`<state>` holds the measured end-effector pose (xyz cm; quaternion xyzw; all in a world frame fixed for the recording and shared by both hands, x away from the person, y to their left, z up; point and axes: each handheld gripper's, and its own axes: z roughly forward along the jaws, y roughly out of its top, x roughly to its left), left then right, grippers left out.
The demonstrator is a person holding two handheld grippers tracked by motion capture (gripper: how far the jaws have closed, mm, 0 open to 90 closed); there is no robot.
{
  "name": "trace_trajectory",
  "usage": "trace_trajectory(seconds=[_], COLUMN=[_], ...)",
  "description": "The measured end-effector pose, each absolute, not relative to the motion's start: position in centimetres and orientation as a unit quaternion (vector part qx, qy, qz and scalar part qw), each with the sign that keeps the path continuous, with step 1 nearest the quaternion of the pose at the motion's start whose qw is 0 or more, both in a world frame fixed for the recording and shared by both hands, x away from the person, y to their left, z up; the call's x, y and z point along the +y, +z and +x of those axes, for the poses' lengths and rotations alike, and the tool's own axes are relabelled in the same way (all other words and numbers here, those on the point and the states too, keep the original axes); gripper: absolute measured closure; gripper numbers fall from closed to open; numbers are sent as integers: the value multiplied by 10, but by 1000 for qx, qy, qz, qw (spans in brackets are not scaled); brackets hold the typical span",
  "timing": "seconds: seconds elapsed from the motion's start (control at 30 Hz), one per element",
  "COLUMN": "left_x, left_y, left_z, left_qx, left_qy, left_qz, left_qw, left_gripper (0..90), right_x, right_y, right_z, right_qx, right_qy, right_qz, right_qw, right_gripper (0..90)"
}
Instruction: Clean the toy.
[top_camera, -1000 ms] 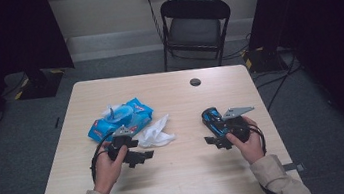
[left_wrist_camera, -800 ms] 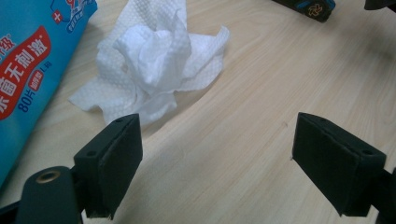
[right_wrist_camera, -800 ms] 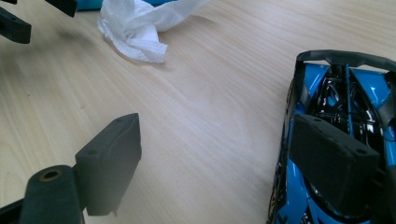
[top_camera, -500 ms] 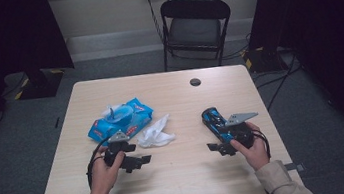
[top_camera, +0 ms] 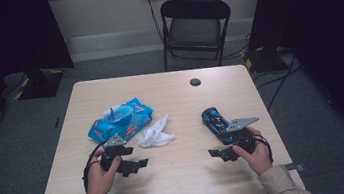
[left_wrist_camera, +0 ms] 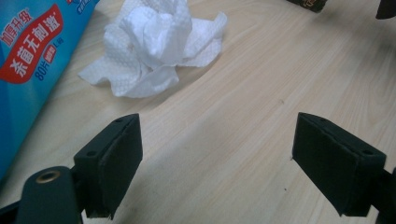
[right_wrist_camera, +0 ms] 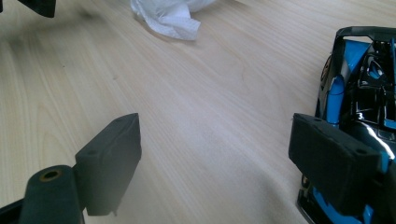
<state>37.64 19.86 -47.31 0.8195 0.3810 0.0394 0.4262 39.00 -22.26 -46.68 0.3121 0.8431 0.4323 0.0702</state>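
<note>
Pale wooden table (top_camera: 180, 176), grey carpet, black folding chair (top_camera: 194, 26) far side. Both grippers, left gripper (top_camera: 138, 166) and right gripper (top_camera: 216, 153), gape wide, holding nothing; crumpled white wipe (top_camera: 155, 134) and blue-black toy car (top_camera: 215, 123) untouched.

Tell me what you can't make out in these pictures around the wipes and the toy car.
- Toy car: right gripper view, its far side cut off by the right edge and its lower part hidden behind one black jaw.
- Wet wipes pack: left gripper view, cut off by the left edge, so the label is partial.
- Small dark round thing: high view, too small to identify.
- Crumpled wipe: right gripper view, cut off by the top edge.
</note>
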Motion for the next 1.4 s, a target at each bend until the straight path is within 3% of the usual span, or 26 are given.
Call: trace_trajectory(seconds=[1.4], left_x=[240], left_y=[-477], left_z=[358], left_qx=[393], left_qy=[57], left_qz=[814], left_qw=[425], left_gripper=[158], right_x=[-276], right_y=[-477], right_z=[356], right_qx=[840], right_qy=[422], right_qz=[331], right_qw=[77], right_gripper=[166])
